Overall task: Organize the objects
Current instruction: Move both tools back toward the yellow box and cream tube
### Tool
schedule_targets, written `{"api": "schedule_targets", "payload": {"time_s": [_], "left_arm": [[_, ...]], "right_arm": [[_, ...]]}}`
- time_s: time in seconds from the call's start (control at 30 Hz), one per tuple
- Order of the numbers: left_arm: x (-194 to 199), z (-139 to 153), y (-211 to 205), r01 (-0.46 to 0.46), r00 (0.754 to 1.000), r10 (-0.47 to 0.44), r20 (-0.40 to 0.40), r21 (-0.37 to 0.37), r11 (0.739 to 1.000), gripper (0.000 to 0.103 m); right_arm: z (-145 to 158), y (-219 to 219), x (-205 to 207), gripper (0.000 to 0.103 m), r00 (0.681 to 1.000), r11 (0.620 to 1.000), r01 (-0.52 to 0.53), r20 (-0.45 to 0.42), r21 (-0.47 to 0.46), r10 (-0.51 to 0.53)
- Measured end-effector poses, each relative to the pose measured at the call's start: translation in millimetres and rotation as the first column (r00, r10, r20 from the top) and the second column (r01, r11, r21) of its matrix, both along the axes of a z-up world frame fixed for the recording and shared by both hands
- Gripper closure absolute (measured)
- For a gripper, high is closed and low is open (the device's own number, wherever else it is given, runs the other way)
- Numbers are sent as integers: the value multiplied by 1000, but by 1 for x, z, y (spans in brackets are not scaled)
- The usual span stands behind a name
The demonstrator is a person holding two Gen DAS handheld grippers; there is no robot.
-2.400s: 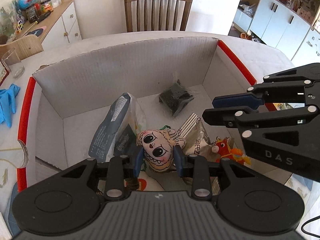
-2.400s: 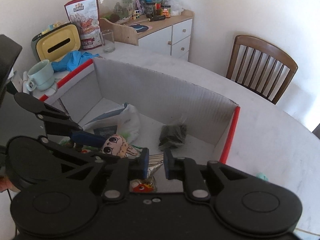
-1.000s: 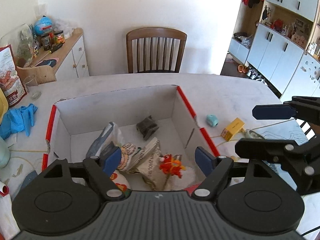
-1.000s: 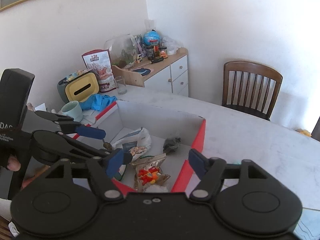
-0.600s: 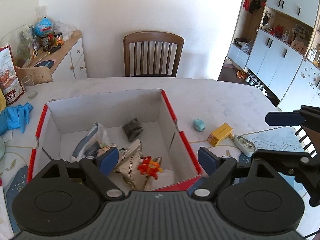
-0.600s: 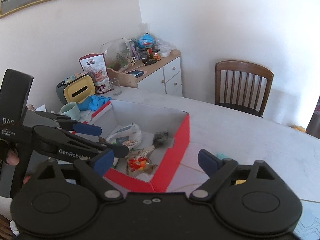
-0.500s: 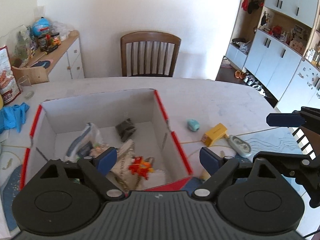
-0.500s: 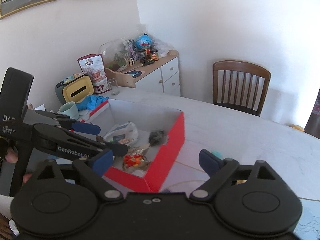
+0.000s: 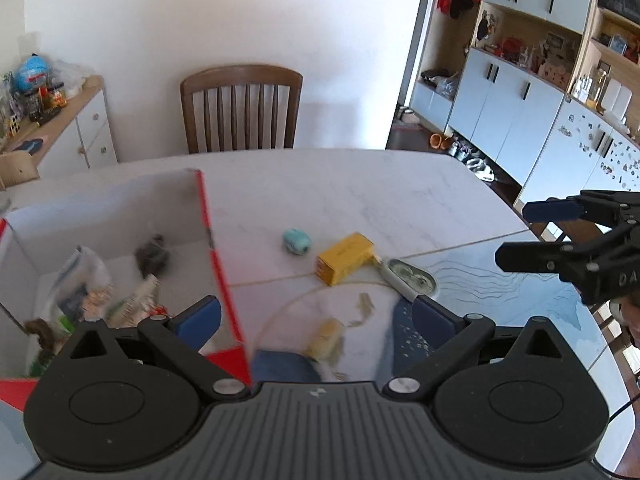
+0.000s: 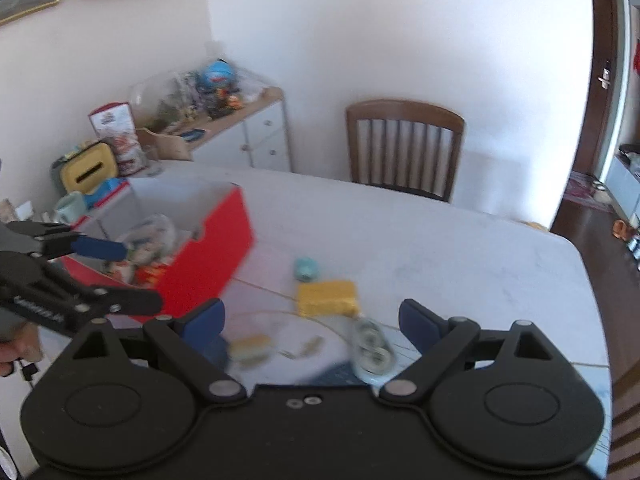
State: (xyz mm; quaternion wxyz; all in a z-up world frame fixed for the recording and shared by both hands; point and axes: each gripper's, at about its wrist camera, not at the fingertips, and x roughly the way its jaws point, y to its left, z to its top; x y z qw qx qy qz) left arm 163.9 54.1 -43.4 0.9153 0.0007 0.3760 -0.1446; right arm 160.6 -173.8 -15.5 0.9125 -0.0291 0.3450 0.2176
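Spreading wide, the left gripper (image 9: 316, 316) has just been opening its jaws, and nothing sits between its blue pads (image 9: 200, 314); they hang released above the near part of the marble table (image 9: 360, 188). The right gripper (image 10: 312, 318) is likewise released, its jaws having parted within the last second, with no object clamped between them. Each tool shows in the other's view: the right gripper at the right edge of the left wrist picture, the left gripper at the left edge of the right wrist picture, where part of a hand (image 10: 18, 350) grips its handle.

Beneath and just beyond the left gripper's pads lie small blurred things on the table: a pale yellow lump (image 9: 326, 340) near the tool and a little tan scrap (image 9: 365, 304) slightly farther. Farther still, a yellow box (image 9: 345, 258) lies on its side, with a small teal object (image 9: 296, 241) just to its left and an oval grey-white item (image 9: 410, 278) close by on its right, touching or nearly so. In the right wrist view the same yellow box sits between and beyond the open pads.

To the left stands the cardboard box (image 9: 208, 232) with red outer walls and white inside, holding the sorted things: a dark small bag (image 9: 152, 256) at the far side, a clear plastic bag (image 9: 80, 280) to the left, and crinkled packets (image 9: 136, 300) nearer; details are smeared by blur.

Beyond the table a wooden chair (image 9: 240, 108) stands at the far edge, a cluttered sideboard (image 9: 60, 120) at far left, and white cabinets (image 9: 520, 108) at right.
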Motion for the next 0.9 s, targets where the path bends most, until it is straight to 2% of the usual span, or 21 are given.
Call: {"api": "schedule_targets", "payload": {"time_s": [0.4,0.5,0.7,0.9], "left_arm": [[-3,-47,-55,27,999,-26,-22,6,1000,1],[3,-61,-64,17,1000,-16,-19,38,999,1],[19,-85,-74,18,1000,-17,-18,83,996,1],[36,-101,-71,-24,999,27,-28,109,994,1]], "right_arm": [[-51,-40,15,11,996,999,23,-81,-26,-25],[-63,-42,21,11,994,1000,18,-103,-22,-20],[-90,-42,41,13,990,999,11,-142,-37,-16],[-113,-34,60,17,985,998,-32,-171,-47,24]]}}
